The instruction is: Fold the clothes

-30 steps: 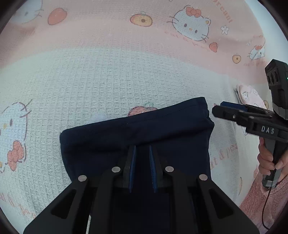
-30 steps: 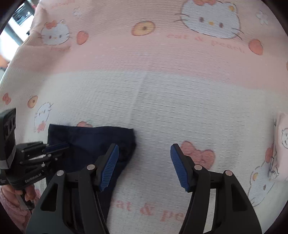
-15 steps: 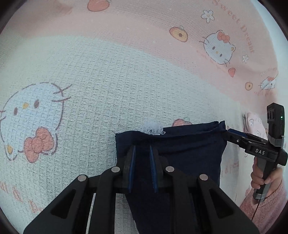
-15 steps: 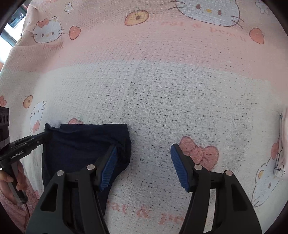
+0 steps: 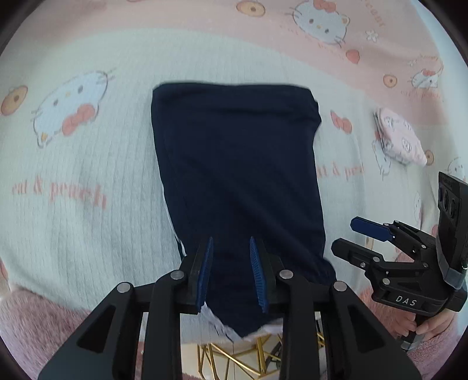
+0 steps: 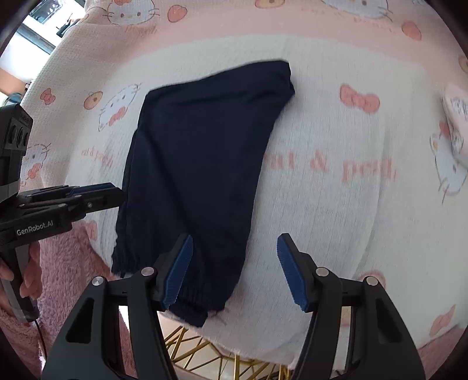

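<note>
A navy garment (image 5: pixel 237 175) lies flat and folded long on the cartoon-cat blanket (image 5: pixel 87 146). Its elastic cuffs (image 6: pixel 190 298) reach the near edge. My left gripper (image 5: pixel 231 248) hovers over the garment's near end. Its jaws are opening; the cloth shows under the gap, and the pads do not press on it. From the right wrist view the left gripper (image 6: pixel 117 194) is beside the garment's (image 6: pixel 199 163) left edge. My right gripper (image 6: pixel 234 245) is open, its left fingertip over the cuffs and its right one over bare blanket. The right gripper (image 5: pixel 359 239) stands to the right of the garment.
A small pink folded cloth (image 5: pixel 400 140) lies at the right of the blanket. A gold wire frame (image 5: pixel 248 356) shows below the blanket's near edge. Fluffy pink sleeves (image 6: pixel 67 263) and hands hold both handles. A bright window (image 6: pixel 38 23) is far left.
Both grippers have drawn back toward the blanket's near edge. The left jaws, earlier shut on the navy cloth, have parted and let it go. The garment now lies stretched out lengthwise.
</note>
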Demonstrator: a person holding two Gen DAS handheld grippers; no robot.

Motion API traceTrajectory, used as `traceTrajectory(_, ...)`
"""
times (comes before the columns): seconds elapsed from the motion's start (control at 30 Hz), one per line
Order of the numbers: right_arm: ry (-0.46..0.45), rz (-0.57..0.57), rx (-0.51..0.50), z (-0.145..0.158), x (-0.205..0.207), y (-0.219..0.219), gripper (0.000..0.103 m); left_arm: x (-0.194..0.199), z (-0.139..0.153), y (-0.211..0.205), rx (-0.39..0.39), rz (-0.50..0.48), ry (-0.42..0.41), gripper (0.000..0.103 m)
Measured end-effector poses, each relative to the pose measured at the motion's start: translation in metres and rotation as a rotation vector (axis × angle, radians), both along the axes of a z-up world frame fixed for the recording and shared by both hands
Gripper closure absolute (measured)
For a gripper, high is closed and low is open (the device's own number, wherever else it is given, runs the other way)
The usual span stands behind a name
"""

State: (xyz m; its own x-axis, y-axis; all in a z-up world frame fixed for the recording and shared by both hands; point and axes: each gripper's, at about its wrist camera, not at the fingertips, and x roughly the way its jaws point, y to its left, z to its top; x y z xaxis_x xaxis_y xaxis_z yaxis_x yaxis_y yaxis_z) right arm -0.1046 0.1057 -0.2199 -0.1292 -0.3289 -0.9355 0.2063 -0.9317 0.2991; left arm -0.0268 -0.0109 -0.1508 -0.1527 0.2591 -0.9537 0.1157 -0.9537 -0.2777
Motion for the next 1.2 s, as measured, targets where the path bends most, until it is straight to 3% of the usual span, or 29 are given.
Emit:
traceTrajectory(0.13,-0.010,0.013,-0.005,-0.009,0.028,-0.010,0.041,0.031,-0.009,0.007,-0.002,0.018,-0.033,0.074)
traceTrajectory(0.23,-0.033,0.033,0.074,-0.021,0.040,-0.018,0.041,0.042,-0.022,0.007,-0.020,0.041,-0.075,0.072)
traceTrajectory(0.3,-0.045,0.044,0.109,-0.029,0.045,-0.020,0.041,0.046,-0.033,0.006,-0.075,0.050,-0.105,0.067)
traceTrajectory(0.37,-0.050,0.034,0.117,-0.034,0.047,-0.015,0.041,0.049,-0.034,0.002,-0.054,0.072,-0.104,0.064)
traceTrajectory(0.5,-0.019,-0.013,0.110,-0.021,0.049,-0.001,0.041,0.056,-0.004,-0.006,0.023,0.122,0.010,0.064)
traceTrajectory(0.6,0.023,-0.043,0.012,-0.004,0.049,0.005,0.041,0.059,0.004,-0.006,0.030,0.127,0.044,0.064)
traceTrajectory(0.7,0.056,-0.036,0.017,-0.003,0.042,-0.006,0.041,0.059,-0.018,-0.003,0.003,0.125,-0.028,0.064)
traceTrajectory(0.77,0.030,-0.013,0.039,-0.016,0.038,-0.015,0.041,0.061,-0.033,-0.002,-0.013,0.131,-0.076,0.064)
traceTrajectory(0.83,-0.023,0.005,0.131,-0.035,0.040,-0.017,0.041,0.065,-0.034,-0.003,-0.019,0.145,-0.086,0.063)
traceTrajectory(0.9,-0.035,-0.005,0.116,-0.039,0.045,-0.010,0.040,0.068,-0.028,-0.005,-0.055,0.146,-0.089,0.058)
traceTrajectory(1.0,-0.043,-0.037,0.061,-0.034,0.046,0.001,0.040,0.067,-0.015,-0.011,0.014,0.170,-0.031,0.058)
traceTrajectory(1.07,-0.002,-0.038,0.033,-0.021,0.039,0.001,0.040,0.054,-0.004,-0.011,-0.004,0.146,0.030,0.058)
traceTrajectory(1.2,0.079,-0.006,0.093,-0.009,0.016,-0.017,0.040,0.019,0.008,-0.008,-0.051,0.053,0.121,0.058)
